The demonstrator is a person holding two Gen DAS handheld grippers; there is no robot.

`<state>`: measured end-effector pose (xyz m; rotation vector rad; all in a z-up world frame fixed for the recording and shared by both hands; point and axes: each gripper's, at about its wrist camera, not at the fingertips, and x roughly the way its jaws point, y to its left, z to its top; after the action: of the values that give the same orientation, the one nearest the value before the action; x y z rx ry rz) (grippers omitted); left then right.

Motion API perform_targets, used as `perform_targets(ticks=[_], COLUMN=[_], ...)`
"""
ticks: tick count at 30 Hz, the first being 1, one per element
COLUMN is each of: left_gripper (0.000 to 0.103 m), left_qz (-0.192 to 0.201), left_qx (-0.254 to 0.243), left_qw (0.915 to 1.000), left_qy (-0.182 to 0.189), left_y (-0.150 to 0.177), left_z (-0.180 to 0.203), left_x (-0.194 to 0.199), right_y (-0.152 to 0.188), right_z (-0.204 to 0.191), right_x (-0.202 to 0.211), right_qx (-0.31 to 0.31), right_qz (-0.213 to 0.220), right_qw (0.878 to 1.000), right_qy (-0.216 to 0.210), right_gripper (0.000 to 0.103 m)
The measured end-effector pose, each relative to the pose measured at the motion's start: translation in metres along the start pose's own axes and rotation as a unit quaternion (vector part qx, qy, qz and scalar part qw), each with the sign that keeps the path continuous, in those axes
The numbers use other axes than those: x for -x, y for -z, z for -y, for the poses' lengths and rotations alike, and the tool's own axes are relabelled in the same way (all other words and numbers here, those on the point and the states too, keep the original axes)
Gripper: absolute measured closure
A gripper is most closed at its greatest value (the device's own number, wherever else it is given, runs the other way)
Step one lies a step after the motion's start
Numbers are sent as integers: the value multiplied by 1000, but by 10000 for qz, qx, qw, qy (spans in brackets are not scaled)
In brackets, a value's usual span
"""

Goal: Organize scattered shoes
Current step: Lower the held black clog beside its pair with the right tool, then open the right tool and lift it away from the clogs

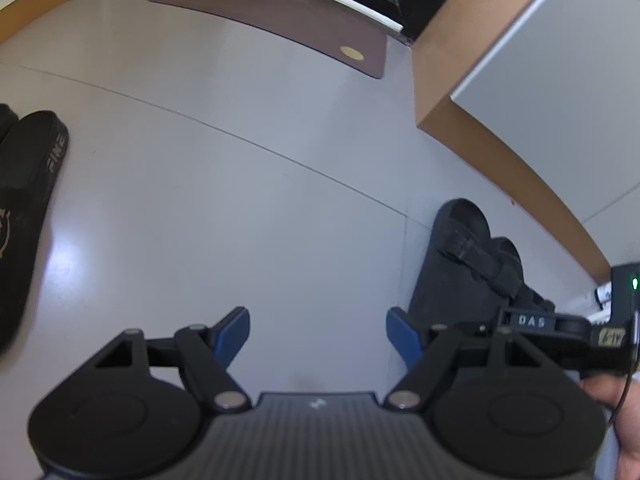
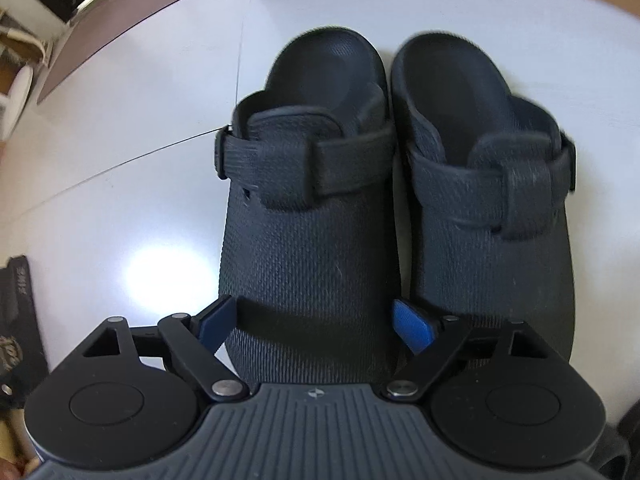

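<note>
Two dark clogs stand side by side on the pale floor, heels toward a brown baseboard. The toe of the left clog (image 2: 308,208) lies between the blue pads of my right gripper (image 2: 314,322), which stand just off its sides, so the gripper is open. The right clog (image 2: 492,200) touches the left one. My left gripper (image 1: 318,334) hangs open over bare floor with nothing between its fingers. In the left wrist view the clogs (image 1: 460,256) sit at the right, with the right gripper's body (image 1: 560,332) over them. A black slide sandal (image 1: 28,200) lies at the far left.
A brown doormat (image 1: 280,16) lies at the back by a dark doorway. A wood-edged cabinet (image 1: 460,60) rises to the right, beside the clogs. A hand (image 1: 628,420) shows at the lower right edge. The black slide (image 2: 16,320) also borders the right wrist view.
</note>
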<state>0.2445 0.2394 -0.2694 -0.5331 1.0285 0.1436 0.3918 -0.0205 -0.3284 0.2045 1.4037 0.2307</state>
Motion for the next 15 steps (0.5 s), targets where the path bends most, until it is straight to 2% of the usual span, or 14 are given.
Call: perform_targets(ticks=[6,15], left_gripper=[25,25], left_qz=[-139,-361], left_qx=[-352,-908], left_qw=[9993,9952], left_qy=[-11,11], left_y=[7,23], left_z=[25,70], left_x=[14,54], right_y=[9,31], right_z=[1,8], right_x=[23,70], right_qx=[26,220], right_qz=[20,116], right_qw=[10000,9997], right_qy=[8,71], right_gripper=[15,15])
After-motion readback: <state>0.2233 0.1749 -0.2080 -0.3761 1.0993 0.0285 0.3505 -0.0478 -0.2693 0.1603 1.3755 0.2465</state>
